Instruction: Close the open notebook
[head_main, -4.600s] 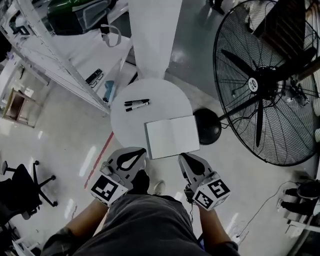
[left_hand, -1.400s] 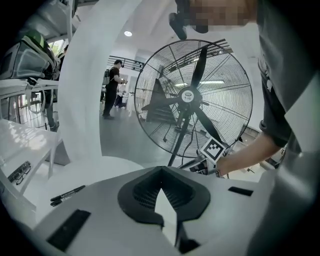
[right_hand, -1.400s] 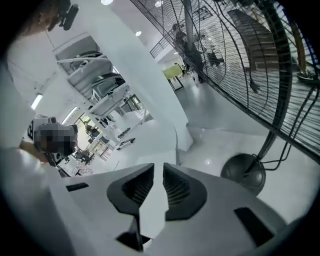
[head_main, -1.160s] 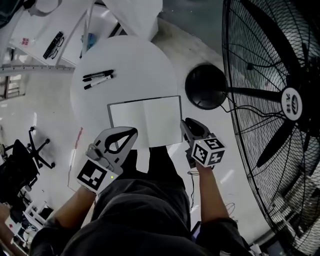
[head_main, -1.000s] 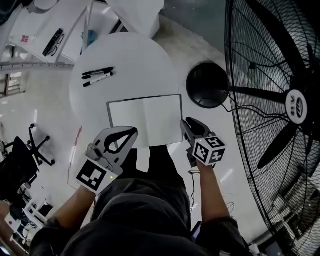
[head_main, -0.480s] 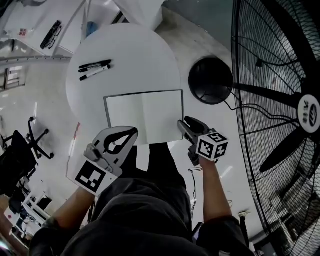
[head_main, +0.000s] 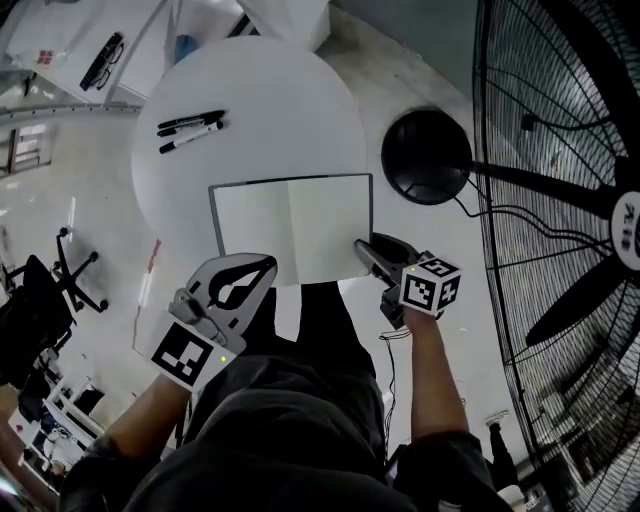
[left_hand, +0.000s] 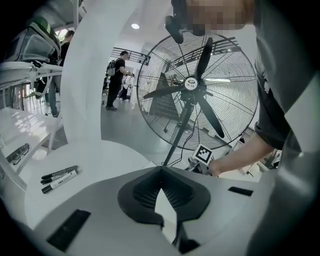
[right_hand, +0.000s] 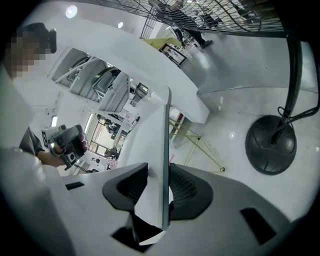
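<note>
Jaws of right gripper closing slightly, straddling notebook edge.

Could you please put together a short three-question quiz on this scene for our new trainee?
1. True or false: the two markers lie on the open notebook.
2. What stands between the jaws of the right gripper? A) the notebook's right edge B) a marker C) nothing
3. Fill in: in the head view, to the right of the round table stands a large pedestal ___.

Key:
1. False. They lie on the table, apart from the notebook.
2. A. The jaws have just been closing, but they stand apart around the edge, with a gap beside it.
3. fan
</note>
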